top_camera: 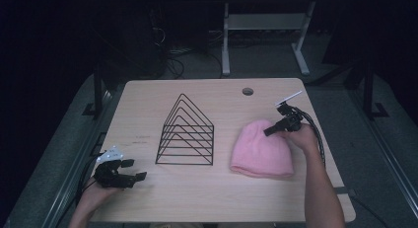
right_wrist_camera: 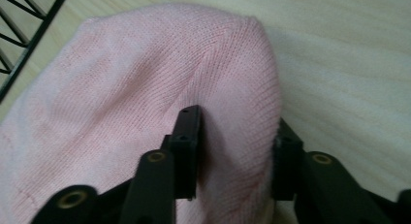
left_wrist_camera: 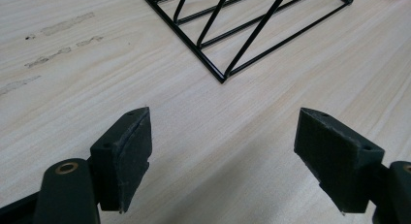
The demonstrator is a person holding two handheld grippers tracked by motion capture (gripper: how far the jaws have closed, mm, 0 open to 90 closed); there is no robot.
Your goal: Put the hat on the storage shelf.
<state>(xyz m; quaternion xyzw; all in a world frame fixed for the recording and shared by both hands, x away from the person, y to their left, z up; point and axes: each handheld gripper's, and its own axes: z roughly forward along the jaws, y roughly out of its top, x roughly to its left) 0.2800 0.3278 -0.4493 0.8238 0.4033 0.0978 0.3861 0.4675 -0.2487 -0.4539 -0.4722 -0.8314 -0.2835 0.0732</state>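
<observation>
High view: the right gripper is resting on the far right edge of a pink knitted hat, which is lying flat on the table. A wire rack is standing well apart from those jaws, across the hat from them. The left gripper is hanging near the table's near left corner, its jaws spread with nothing between them, the rack lying ahead of them.

Left gripper view: both pads are standing wide apart over bare wood. The rack's corner is lying ahead of the jaws, clear of them, and nothing is touching either pad.

Right gripper view: the jaws are pinching a raised fold of the hat near its rounded crown, the knit bunching up between the pads. Most of the hat is spreading ahead of the jaws and off to their left; bare table is lying to their right.

By its look the hat is light, soft and limp, so it will probably be sagging and stretching when lifted, not holding its shape. A knit gives good friction and is not fragile. A thick fold deep between the pads seems the safest hold; a thin edge pinch could be slipping out.
</observation>
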